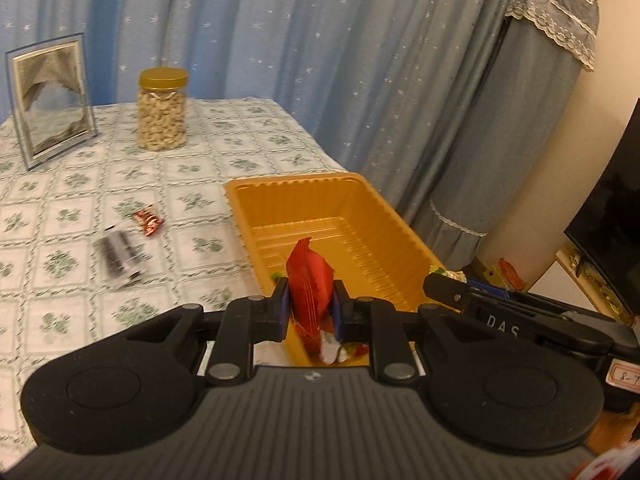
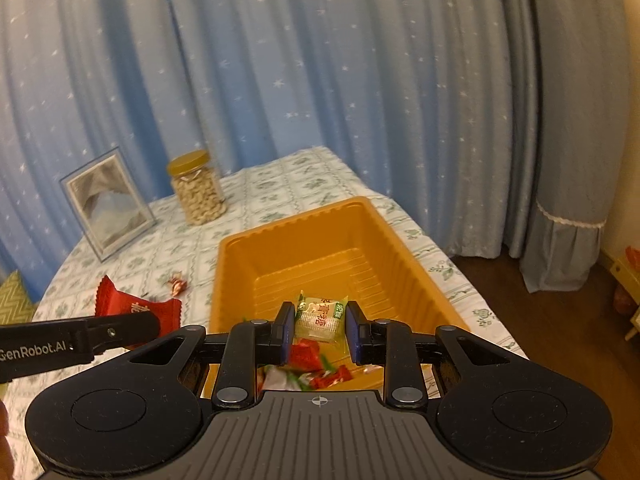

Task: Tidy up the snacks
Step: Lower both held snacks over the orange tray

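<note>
My left gripper (image 1: 311, 305) is shut on a red snack packet (image 1: 310, 286) and holds it over the near end of the orange tray (image 1: 372, 200). My right gripper (image 2: 319, 322) is shut on a clear yellow-green candy packet (image 2: 320, 318), also over the tray's (image 2: 240, 256) near end. Several wrapped sweets (image 2: 308, 372) lie in the tray below. The red packet (image 2: 136, 310) and the left gripper's finger show at the left of the right wrist view. A small red-wrapped candy (image 1: 149, 220) and a black-and-white packet (image 1: 118, 258) lie on the tablecloth.
A jar of nuts with a gold lid (image 1: 162, 110) and a picture frame (image 1: 50, 100) stand at the back of the table. Blue curtains hang behind. The table edge (image 2: 460, 272) runs close along the tray's right side.
</note>
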Demonstrator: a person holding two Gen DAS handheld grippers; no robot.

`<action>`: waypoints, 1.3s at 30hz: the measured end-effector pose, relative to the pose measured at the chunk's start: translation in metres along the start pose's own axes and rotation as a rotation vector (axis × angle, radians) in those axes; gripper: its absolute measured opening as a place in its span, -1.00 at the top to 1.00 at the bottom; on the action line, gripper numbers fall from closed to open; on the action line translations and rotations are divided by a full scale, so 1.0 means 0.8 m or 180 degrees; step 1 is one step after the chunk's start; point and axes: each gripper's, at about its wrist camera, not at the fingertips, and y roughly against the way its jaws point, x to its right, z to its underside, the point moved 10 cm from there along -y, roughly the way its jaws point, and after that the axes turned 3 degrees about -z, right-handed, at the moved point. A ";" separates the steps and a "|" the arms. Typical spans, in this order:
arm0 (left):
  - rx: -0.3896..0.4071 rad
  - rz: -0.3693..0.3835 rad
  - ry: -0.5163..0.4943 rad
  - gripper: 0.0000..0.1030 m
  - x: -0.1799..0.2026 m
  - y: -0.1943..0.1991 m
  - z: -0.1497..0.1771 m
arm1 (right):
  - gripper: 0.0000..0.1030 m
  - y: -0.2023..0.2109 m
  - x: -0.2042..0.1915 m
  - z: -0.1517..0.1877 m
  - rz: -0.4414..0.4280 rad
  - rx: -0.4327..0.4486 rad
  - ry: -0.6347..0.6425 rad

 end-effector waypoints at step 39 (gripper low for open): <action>-0.0179 0.0100 -0.0226 0.64 0.025 -0.106 -0.033 | 0.47 -0.056 0.050 -0.027 0.0150 -0.0076 -0.0281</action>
